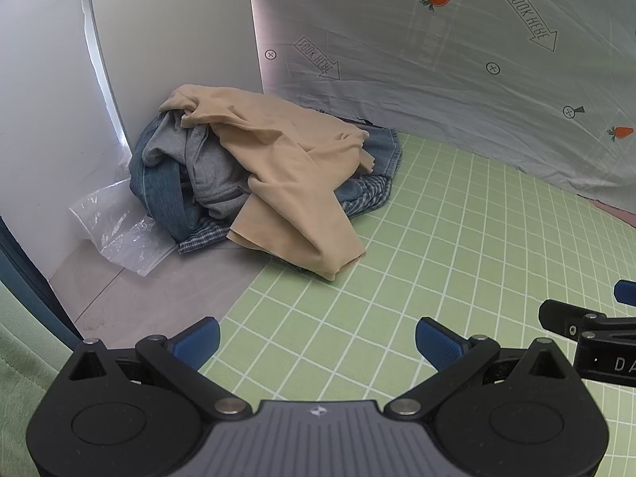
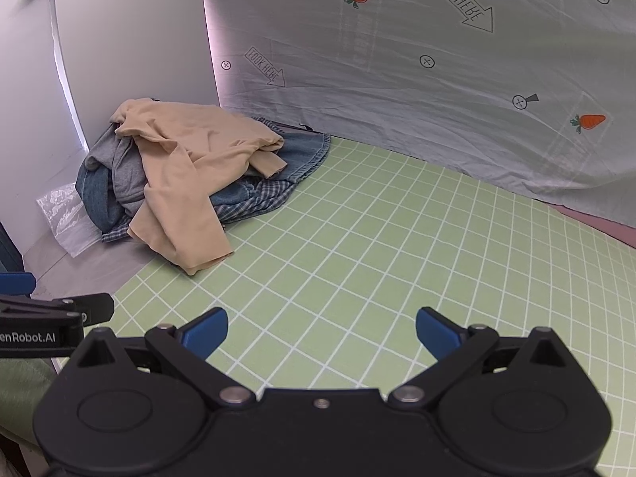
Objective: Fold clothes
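Note:
A heap of clothes lies in the far left corner. A beige garment (image 1: 278, 167) (image 2: 187, 167) drapes over the top, with a grey garment (image 1: 202, 171) (image 2: 123, 175), blue denim (image 1: 159, 187) (image 2: 302, 151) and a blue checked garment (image 1: 365, 194) (image 2: 258, 198) under it. My left gripper (image 1: 318, 344) is open and empty, well short of the heap, over the green grid mat (image 1: 457, 258). My right gripper (image 2: 322, 332) is open and empty over the same mat (image 2: 377, 238), beside the left one.
A clear plastic bag (image 1: 115, 226) (image 2: 63, 214) lies left of the heap by a white wall panel (image 1: 167, 39). A printed white sheet (image 1: 457, 59) (image 2: 417, 79) hangs behind the mat. A pink surface (image 2: 596, 222) shows at far right.

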`<state>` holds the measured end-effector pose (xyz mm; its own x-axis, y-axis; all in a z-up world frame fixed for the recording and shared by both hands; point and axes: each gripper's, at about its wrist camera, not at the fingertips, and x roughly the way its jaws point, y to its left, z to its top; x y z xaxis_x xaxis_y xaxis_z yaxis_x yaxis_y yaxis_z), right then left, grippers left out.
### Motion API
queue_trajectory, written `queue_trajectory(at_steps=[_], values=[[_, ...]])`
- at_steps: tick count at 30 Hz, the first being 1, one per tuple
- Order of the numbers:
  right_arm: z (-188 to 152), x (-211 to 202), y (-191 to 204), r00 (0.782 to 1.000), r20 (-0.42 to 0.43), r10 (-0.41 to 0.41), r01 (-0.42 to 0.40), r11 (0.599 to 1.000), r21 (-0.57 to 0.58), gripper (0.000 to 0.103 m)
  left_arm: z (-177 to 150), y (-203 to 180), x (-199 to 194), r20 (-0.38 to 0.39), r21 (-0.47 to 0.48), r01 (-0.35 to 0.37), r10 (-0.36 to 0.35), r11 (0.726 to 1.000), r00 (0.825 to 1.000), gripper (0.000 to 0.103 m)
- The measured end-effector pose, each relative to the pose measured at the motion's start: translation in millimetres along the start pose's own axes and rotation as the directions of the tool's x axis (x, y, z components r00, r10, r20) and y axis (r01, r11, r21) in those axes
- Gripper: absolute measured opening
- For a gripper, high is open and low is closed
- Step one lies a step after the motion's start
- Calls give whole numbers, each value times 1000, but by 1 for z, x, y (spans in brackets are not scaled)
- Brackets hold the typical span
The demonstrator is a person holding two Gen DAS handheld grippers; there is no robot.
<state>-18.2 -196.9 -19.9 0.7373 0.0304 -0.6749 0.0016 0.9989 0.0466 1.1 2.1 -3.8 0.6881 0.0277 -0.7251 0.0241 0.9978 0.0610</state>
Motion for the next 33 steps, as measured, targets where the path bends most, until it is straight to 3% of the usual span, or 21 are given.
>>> queue_trajectory(at_steps=[33], values=[[4,5,0,1000,-27,-5,5,1000,8,100,-2,1,4,-24,1,-8,8,1000,1000,103]])
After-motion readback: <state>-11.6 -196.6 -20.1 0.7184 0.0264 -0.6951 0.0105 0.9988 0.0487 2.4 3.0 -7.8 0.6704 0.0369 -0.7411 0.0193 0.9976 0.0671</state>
